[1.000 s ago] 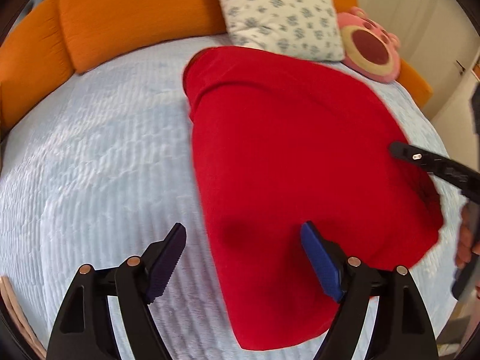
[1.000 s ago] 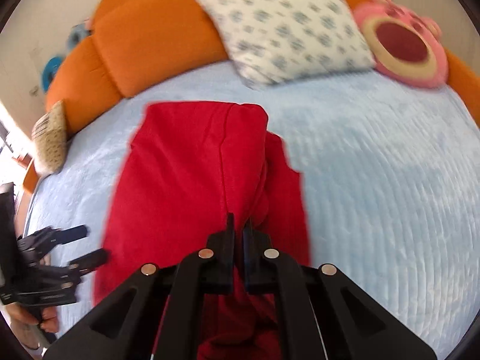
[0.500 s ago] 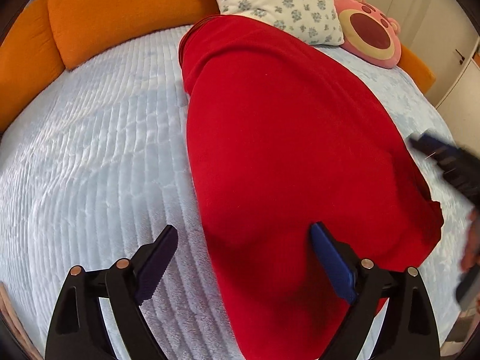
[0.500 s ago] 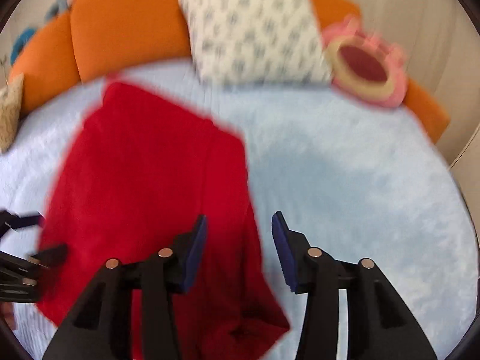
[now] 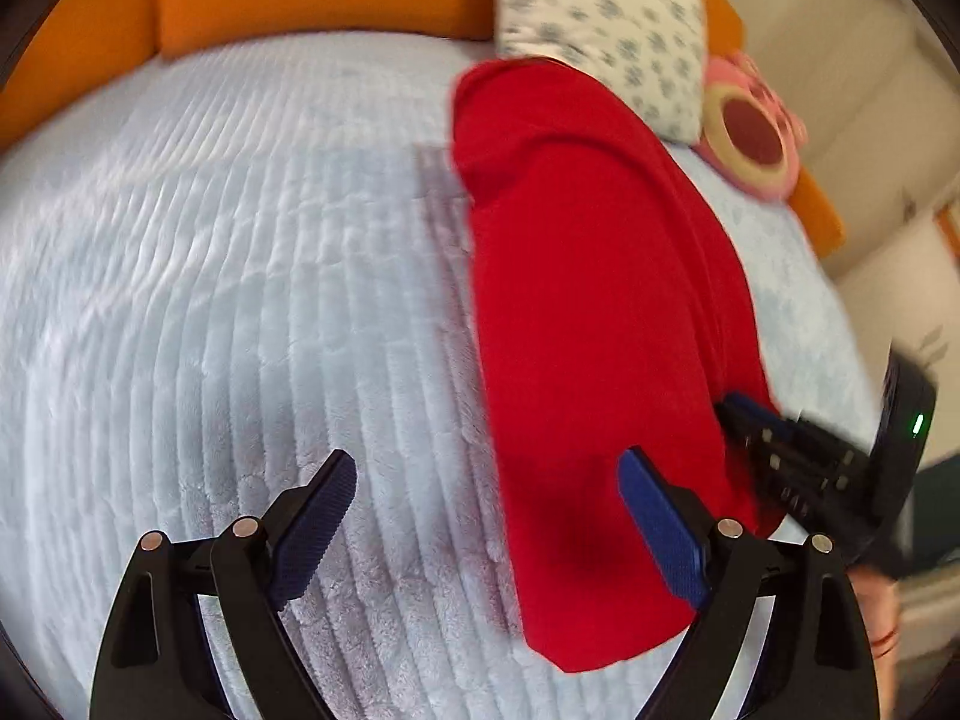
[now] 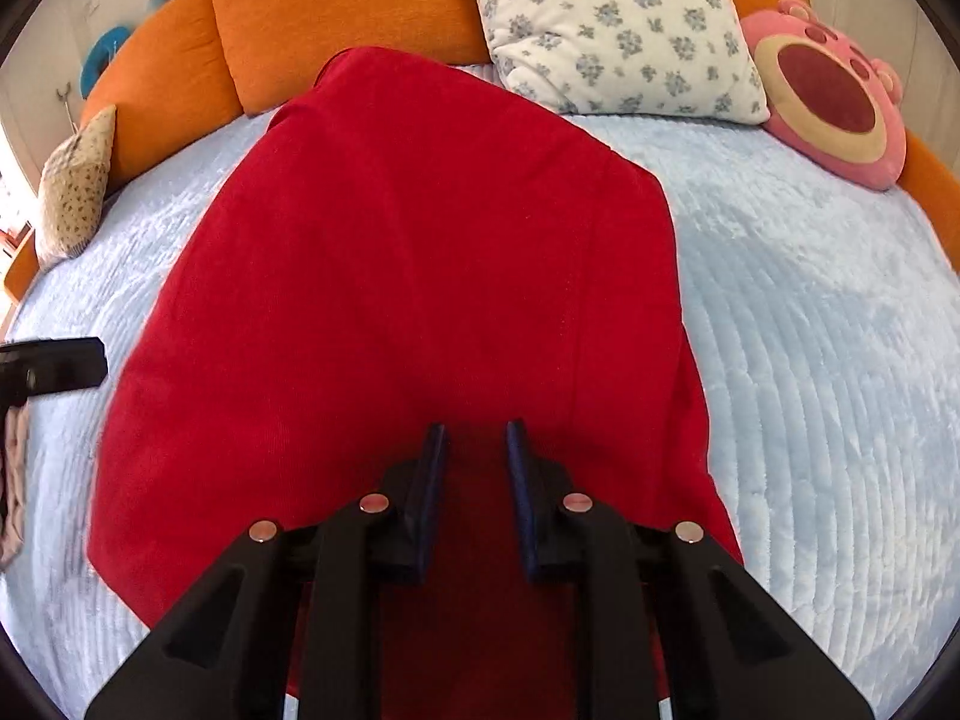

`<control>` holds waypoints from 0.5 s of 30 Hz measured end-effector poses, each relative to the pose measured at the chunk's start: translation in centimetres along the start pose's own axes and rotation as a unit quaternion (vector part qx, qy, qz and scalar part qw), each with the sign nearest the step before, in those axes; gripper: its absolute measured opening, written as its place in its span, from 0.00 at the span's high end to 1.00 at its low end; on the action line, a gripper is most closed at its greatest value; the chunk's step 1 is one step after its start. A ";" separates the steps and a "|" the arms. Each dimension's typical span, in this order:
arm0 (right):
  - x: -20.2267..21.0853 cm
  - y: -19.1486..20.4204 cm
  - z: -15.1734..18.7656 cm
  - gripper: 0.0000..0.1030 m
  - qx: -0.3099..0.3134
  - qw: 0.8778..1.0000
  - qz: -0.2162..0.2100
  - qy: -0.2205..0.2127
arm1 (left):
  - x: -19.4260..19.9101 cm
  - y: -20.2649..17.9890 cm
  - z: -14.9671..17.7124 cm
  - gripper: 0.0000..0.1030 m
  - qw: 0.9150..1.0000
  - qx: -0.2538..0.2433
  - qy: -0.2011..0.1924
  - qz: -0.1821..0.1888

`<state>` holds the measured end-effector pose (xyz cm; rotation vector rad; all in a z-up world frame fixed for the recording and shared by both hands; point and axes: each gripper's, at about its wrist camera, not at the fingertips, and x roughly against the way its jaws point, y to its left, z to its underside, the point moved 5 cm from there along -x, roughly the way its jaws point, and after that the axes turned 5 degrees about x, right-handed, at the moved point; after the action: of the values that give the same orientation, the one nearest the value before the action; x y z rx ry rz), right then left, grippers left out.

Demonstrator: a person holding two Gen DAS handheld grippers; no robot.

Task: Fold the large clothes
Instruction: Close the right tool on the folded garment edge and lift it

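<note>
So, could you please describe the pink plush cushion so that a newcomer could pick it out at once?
Start at the light blue bed and follow the orange bolsters along its far edge. Right of the white floral pillow sits the pink plush cushion. Alone among its neighbours it is round, shaped like a bear's face with a dark red centre ringed in cream.

Right gripper (image 6: 476, 450) let go of red garment (image 6: 420, 252), sprang apart, jaws just closing again, narrow gap over cloth. Garment now flat on bedspread (image 6: 828, 324). Left gripper (image 5: 487, 501) slightly wider.
</note>
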<state>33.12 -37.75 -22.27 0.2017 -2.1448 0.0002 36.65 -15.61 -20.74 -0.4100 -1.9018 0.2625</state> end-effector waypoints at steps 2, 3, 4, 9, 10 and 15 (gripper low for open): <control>0.4 0.0 0.1 0.80 0.003 1.000 0.000 -0.001 | -0.4 0.5 -0.4 0.12 0.999 0.026 0.002 0.030; 0.4 0.1 0.2 0.80 0.004 1.000 0.001 -0.001 | -1.2 0.6 -0.7 0.12 0.997 0.040 0.011 0.059; 0.4 0.0 0.2 0.80 0.004 1.000 0.000 -0.003 | -1.7 0.6 -0.7 0.12 0.996 0.052 0.018 0.077; 0.4 0.1 0.1 0.80 0.005 1.000 -0.003 -0.005 | -5.5 -0.9 -0.4 0.12 0.977 0.099 0.061 0.180; 0.4 0.1 0.2 0.80 0.008 1.000 -0.003 -0.005 | -6.1 -1.2 -0.4 0.12 0.975 0.102 0.064 0.186; 0.5 0.0 0.3 0.80 0.006 1.000 -0.007 -0.012 | -8.6 -2.1 -0.6 0.07 0.965 0.122 0.044 0.227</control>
<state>32.57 -37.84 -22.00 0.2234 -2.1676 0.0022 39.65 -21.01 -27.13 -0.6756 -1.6442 0.7624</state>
